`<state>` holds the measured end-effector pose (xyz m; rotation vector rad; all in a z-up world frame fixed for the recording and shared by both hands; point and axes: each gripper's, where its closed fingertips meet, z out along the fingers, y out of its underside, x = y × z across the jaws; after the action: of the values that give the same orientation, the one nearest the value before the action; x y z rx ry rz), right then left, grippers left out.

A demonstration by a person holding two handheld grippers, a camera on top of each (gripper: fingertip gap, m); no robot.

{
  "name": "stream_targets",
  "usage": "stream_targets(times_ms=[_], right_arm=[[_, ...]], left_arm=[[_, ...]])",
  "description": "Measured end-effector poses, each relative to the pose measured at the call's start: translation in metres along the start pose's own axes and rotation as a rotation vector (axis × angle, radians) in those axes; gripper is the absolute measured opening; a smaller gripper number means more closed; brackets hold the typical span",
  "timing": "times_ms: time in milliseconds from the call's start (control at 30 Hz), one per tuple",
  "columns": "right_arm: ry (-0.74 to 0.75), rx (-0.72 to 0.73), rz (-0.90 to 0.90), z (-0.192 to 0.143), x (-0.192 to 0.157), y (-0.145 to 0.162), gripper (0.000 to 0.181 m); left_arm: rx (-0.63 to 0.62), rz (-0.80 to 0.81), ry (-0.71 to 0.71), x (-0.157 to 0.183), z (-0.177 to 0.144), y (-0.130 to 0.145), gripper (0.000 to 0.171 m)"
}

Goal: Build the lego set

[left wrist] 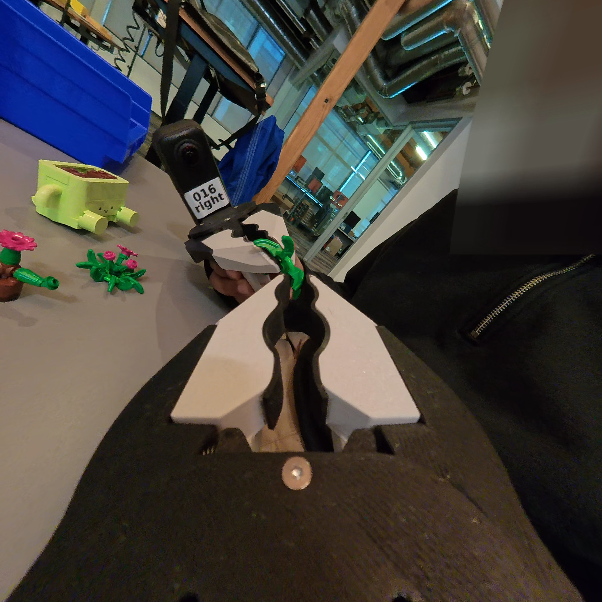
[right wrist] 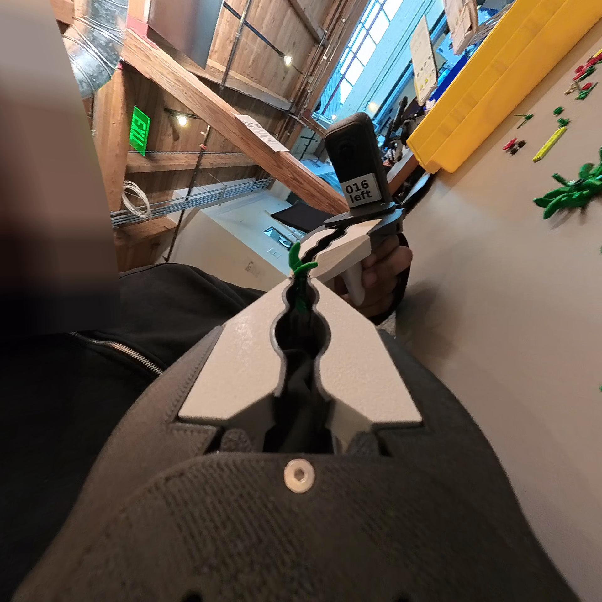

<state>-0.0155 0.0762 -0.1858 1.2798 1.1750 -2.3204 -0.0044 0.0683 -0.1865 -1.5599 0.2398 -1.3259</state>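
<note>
My left gripper (left wrist: 294, 280) and my right gripper (right wrist: 301, 280) meet tip to tip in the air in front of a person in a black jacket. Both are shut on a small green leaf piece (left wrist: 288, 260), which also shows in the right wrist view (right wrist: 298, 265). Part of it sits between my left fingers and part between my right fingers. The right gripper (left wrist: 277, 257) shows in the left wrist view, and the left gripper (right wrist: 308, 260) in the right wrist view. I cannot tell whether the green piece is one part or two joined parts.
On the grey table (left wrist: 81, 342) lie a lime-green pot with a face (left wrist: 81, 195), a green plant with pink flowers (left wrist: 114, 268), a pink flower on a brown base (left wrist: 13, 257) and a blue bin (left wrist: 65, 81). A yellow bin (right wrist: 488, 81), a green leaf cluster (right wrist: 573, 193) and small loose pieces (right wrist: 550, 148) lie to the right. My left and right fingertips are right by each other.
</note>
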Motion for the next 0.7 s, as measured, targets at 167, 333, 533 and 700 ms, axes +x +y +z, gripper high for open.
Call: stream_targets(times_ms=[167, 333, 533, 700], right_arm=[[-0.027, -0.009, 0.023, 0.0004, -0.0027, 0.0016, 0.003], [-0.055, -0.017, 0.042, 0.0008, -0.0053, 0.003, 0.003], [-0.08, -0.021, 0.057, 0.0018, -0.0072, 0.0039, 0.002], [-0.094, -0.02, 0.064, 0.0021, -0.0084, 0.0041, 0.003]], left_arm=[[-0.004, 0.006, 0.014, 0.0029, 0.0012, 0.0007, 0.005], [-0.009, 0.004, 0.037, 0.0063, 0.0023, 0.0013, 0.005], [-0.01, 0.006, 0.05, 0.0085, 0.0026, 0.0015, 0.005], [-0.008, 0.006, 0.059, 0.01, 0.0031, 0.0014, 0.005]])
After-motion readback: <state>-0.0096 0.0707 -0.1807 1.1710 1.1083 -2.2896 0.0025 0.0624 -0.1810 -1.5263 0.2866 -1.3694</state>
